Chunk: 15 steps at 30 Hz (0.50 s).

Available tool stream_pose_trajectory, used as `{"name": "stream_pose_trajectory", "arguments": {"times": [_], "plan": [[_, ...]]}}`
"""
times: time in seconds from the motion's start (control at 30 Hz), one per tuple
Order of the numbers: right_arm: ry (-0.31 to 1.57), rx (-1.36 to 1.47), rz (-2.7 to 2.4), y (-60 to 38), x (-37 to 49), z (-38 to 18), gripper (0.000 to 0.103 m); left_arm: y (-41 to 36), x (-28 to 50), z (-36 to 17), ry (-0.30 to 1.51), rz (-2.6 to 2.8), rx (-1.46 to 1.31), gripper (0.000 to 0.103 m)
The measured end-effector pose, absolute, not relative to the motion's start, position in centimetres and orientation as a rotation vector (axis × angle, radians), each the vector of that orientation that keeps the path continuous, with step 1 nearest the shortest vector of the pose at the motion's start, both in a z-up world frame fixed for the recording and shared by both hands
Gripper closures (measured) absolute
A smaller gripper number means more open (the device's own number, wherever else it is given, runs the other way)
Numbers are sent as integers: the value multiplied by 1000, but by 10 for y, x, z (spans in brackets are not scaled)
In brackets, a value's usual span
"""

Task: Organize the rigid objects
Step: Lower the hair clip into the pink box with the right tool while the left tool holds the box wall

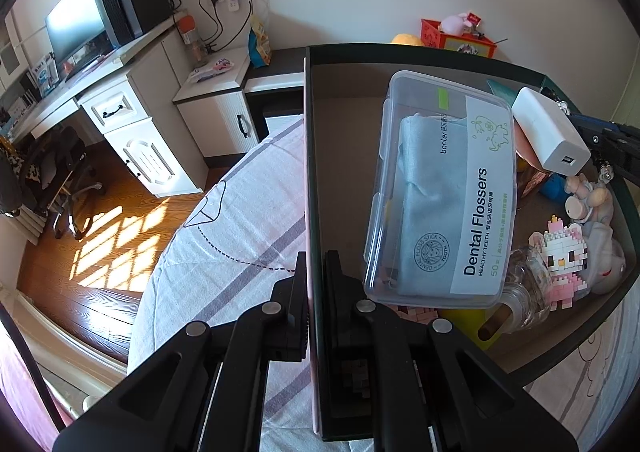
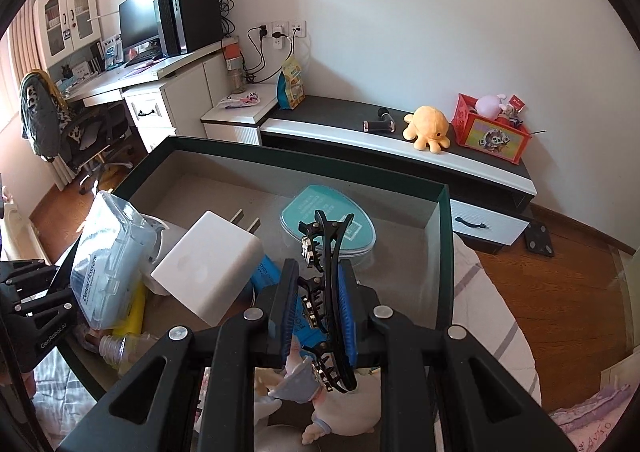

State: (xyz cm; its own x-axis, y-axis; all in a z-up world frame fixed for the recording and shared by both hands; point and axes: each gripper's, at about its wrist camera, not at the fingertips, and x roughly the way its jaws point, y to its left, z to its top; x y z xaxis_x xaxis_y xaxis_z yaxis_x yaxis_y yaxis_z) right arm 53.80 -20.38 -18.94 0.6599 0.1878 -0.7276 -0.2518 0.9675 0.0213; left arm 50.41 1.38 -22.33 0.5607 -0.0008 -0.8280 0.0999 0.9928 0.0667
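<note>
Right gripper (image 2: 316, 304) clenches a black toothed plastic hair claw (image 2: 326, 292) over the dark-rimmed cardboard box (image 2: 444, 252); light, stiff, likely brittle, best gripped mid-spine. Left gripper (image 1: 314, 280) pinches the box wall.

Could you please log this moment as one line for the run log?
left gripper: shut on box wall | right gripper: shut on black hair clip, over box | charger inside
</note>
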Motion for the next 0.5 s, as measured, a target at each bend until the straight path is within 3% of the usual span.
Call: {"name": "stream_pose_trajectory", "arguments": {"times": [0.13, 0.17, 0.27, 0.43, 0.5], "plan": [[808, -47, 278, -205, 536, -188, 82, 13, 504, -223, 974, -59, 110, 97], [803, -39, 286, -205, 535, -187, 77, 14, 504, -224, 973, -58, 111, 97], [779, -22, 273, -205, 529, -182, 42, 15, 504, -223, 974, -57, 112, 97], [753, -54, 259, -198, 514, -171, 37, 18, 502, -220, 969, -48, 118, 96], [754, -74, 222, -196, 508, -168, 22, 18, 500, -217, 965, -43, 121, 96]]}}
